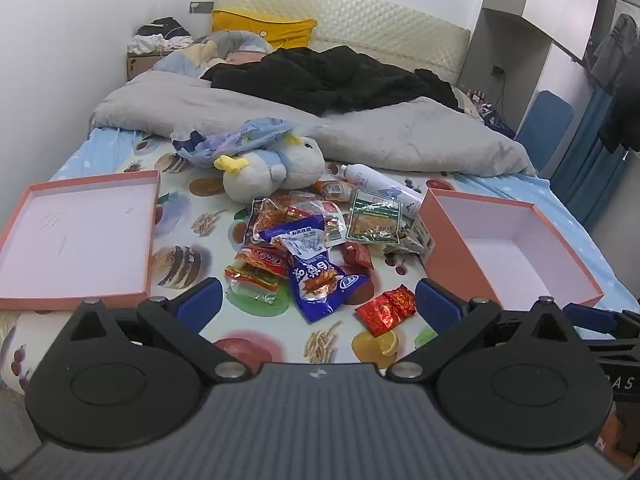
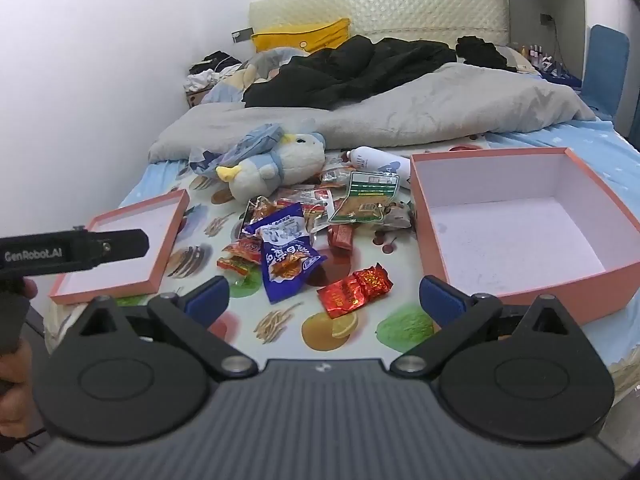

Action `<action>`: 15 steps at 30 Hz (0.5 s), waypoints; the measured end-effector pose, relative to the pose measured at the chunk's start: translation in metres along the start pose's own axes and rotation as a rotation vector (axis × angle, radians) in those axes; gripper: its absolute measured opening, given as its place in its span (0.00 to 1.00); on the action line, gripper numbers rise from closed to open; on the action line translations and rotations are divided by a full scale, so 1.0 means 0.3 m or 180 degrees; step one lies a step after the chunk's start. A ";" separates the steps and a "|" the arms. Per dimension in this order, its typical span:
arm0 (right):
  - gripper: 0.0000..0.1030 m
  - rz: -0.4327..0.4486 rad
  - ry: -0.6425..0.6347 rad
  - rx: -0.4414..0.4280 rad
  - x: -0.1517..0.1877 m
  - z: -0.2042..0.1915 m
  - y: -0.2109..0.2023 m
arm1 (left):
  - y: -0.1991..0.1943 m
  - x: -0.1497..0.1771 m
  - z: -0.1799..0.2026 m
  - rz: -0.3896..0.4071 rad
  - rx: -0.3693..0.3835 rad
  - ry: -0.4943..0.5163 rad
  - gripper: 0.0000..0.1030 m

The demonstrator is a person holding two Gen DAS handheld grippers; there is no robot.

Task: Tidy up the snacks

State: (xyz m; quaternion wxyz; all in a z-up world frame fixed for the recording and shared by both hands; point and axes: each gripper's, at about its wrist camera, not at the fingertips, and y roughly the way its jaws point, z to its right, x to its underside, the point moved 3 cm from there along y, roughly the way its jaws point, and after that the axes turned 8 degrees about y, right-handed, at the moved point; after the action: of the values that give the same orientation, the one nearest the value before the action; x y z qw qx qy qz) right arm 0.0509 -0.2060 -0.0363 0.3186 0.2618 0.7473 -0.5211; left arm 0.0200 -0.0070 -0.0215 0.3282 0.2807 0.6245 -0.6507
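**Snacks heaped between box and lid**

The snack pile (image 1: 316, 240) hides its lower packets; most labels are unreadable. A blue packet (image 2: 286, 264) lies long axis toward the camera. The pile sits between lid (image 1: 24, 292) and box (image 2: 520, 304). Only the right view shows the box floor fully. Left gripper (image 1: 318, 298) and right gripper (image 2: 325, 294) both gape wide, holding nothing.

A loose pile of snack packets (image 1: 316, 240) lies on a fruit-printed bed sheet, between two open pink boxes. A shallow pink lid (image 1: 76, 236) sits to the left, white inside and holding nothing. A deeper pink box (image 2: 520, 224) sits to the right, also bare inside. On top of the pile rests a blue-and-white bag (image 2: 286, 258). A green-framed packet (image 1: 374, 218) lies nearer the deep box. Two red foil packets (image 2: 354, 290) lie apart at the near edge.
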 end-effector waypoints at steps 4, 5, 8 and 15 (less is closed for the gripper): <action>1.00 0.0018 -0.0003 0.0006 -0.003 0.003 -0.010 | -0.002 0.001 0.006 -0.0024 0.0011 0.0049 1.00; 1.00 0.0024 -0.0005 0.0016 -0.004 0.003 -0.010 | -0.004 0.001 0.007 -0.0025 0.0018 0.0053 1.00; 1.00 0.0018 -0.0002 0.0013 -0.003 0.008 -0.011 | -0.001 0.004 0.011 -0.0032 0.0022 0.0055 1.00; 1.00 0.0037 -0.0019 -0.0003 -0.002 0.005 -0.014 | 0.006 0.006 0.020 -0.0045 0.0035 0.0072 1.00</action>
State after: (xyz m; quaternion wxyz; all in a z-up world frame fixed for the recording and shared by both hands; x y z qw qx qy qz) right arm 0.0486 -0.2086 -0.0337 0.3240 0.2644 0.7451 -0.5196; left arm 0.0204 -0.0132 -0.0237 0.3149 0.2855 0.6266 -0.6532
